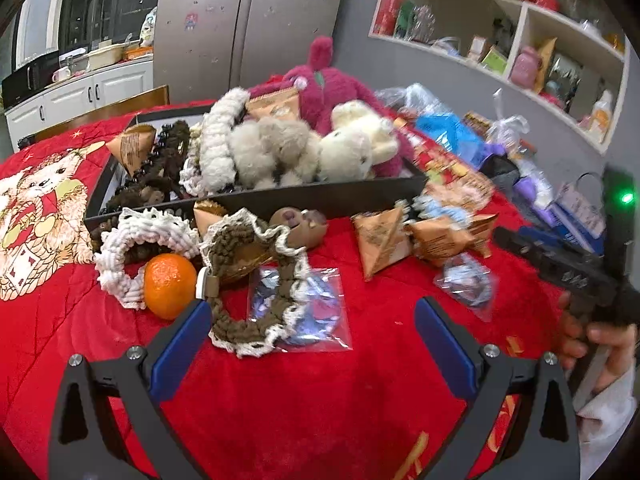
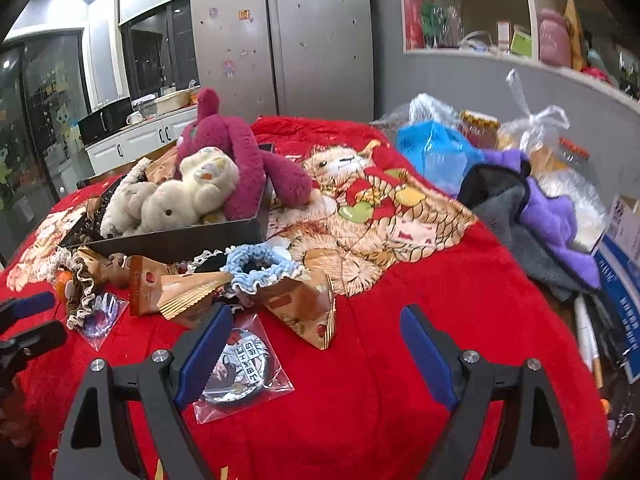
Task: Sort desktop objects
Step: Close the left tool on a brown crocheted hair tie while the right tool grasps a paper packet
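A black tray (image 1: 280, 196) on the red cloth holds plush toys (image 1: 280, 144), scrunchies and a snack packet. In front of it lie a brown-and-white scrunchie (image 1: 256, 280), a white scrunchie (image 1: 132, 248), an orange (image 1: 170, 286), a bagged badge (image 1: 308, 312) and orange snack packets (image 1: 380, 240). My left gripper (image 1: 312, 320) is open and empty, just short of the brown scrunchie and badge. My right gripper (image 2: 316, 332) is open and empty; a bagged badge (image 2: 240, 368) lies by its left finger, with snack packets (image 2: 308, 308) and a blue scrunchie (image 2: 260, 268) ahead. The tray also shows in the right wrist view (image 2: 180, 240).
Plastic bags (image 2: 436, 148), purple and grey cloths (image 2: 532, 216) and boxes crowd the table's right side. A fridge (image 2: 280, 40) and wall shelves (image 1: 520, 40) stand behind. The right gripper body (image 1: 580, 276) is seen at the right of the left wrist view.
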Motion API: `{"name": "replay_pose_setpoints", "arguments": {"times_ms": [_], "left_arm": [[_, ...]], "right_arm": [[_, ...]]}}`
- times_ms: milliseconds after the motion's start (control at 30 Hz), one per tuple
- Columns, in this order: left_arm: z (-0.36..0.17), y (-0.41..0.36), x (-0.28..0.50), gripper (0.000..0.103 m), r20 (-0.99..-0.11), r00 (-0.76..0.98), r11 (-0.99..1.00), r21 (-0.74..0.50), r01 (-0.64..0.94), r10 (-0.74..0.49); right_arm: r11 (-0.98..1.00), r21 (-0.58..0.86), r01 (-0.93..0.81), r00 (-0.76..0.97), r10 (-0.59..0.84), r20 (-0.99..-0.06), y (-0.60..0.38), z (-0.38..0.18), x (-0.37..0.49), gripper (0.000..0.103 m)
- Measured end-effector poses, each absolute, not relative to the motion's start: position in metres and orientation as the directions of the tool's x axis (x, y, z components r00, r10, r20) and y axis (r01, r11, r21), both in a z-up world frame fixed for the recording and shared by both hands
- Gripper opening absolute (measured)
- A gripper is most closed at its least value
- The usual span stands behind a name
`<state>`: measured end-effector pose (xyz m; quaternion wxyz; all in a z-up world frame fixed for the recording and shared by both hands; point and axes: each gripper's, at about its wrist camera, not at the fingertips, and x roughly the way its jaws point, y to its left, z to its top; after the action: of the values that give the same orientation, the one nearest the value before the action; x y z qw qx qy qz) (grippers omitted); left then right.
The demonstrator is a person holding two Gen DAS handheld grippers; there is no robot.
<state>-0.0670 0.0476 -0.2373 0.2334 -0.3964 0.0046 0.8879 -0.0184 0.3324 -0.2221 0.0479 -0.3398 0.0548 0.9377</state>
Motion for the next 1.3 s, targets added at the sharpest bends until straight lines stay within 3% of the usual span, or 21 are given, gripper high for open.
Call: {"name": "replay_pose_setpoints", "arguments": {"times_ms": [300, 433, 700, 733, 800, 833, 933, 1200, 1233, 1300], "left_arm": [[-0.260, 0.062, -0.087, 0.102, -0.801, -0.518, -0.920, -0.100, -0.379, 0.301], [-0.265, 0.074, -0.085, 0.102, -0.819, -0.526, -0.923, -0.011, -0.385, 0.229], [-0.265, 0.073, -0.083, 0.100, -0.816, -0.527, -0.923, -0.020, -0.383, 0.237], [-0.264, 0.072, -0.083, 0.098, -0.815, -0.530, -0.925, -0.019, -0.380, 0.234], [-0.263, 0.069, -0.081, 0.091, -0.810, -0.540, -0.929, -0.017, -0.369, 0.229], [-0.262, 0.068, -0.080, 0.083, -0.806, -0.547, -0.932, -0.014, -0.362, 0.225], [-0.258, 0.063, -0.077, 0.063, -0.791, -0.563, -0.934, -0.030, -0.356, 0.240], [-0.251, 0.049, -0.063, 0.053, -0.762, -0.584, -0.930, -0.063, -0.362, 0.279], [-0.249, 0.047, -0.060, 0.037, -0.758, -0.589, -0.930, -0.060, -0.363, 0.279], [-0.244, 0.047, -0.054, 0.030, -0.743, -0.604, -0.924, -0.052, -0.379, 0.290]], "right_arm": [[-0.975, 0.177, -0.133, -0.718, -0.029, -0.696, 0.349, -0.238, -0.034, 0.088], [-0.980, 0.172, -0.104, -0.693, -0.053, -0.719, 0.341, -0.243, -0.044, 0.088], [-0.986, 0.112, -0.125, -0.639, -0.006, -0.769, 0.333, -0.253, -0.068, 0.087], [-0.987, 0.097, -0.128, -0.637, 0.007, -0.771, 0.331, -0.254, -0.068, 0.083], [-0.986, 0.063, -0.157, -0.635, 0.052, -0.771, 0.330, -0.253, -0.067, 0.062], [-0.982, 0.050, -0.183, -0.635, 0.079, -0.769, 0.332, -0.253, -0.065, 0.046], [-0.974, 0.094, -0.207, -0.648, 0.065, -0.759, 0.342, -0.250, -0.060, 0.040], [-0.975, 0.062, -0.215, -0.691, 0.107, -0.715, 0.337, -0.240, -0.046, 0.039], [-0.975, 0.058, -0.213, -0.697, 0.110, -0.709, 0.336, -0.238, -0.044, 0.039], [-0.977, 0.052, -0.208, -0.706, 0.113, -0.699, 0.334, -0.236, -0.041, 0.039]]}}
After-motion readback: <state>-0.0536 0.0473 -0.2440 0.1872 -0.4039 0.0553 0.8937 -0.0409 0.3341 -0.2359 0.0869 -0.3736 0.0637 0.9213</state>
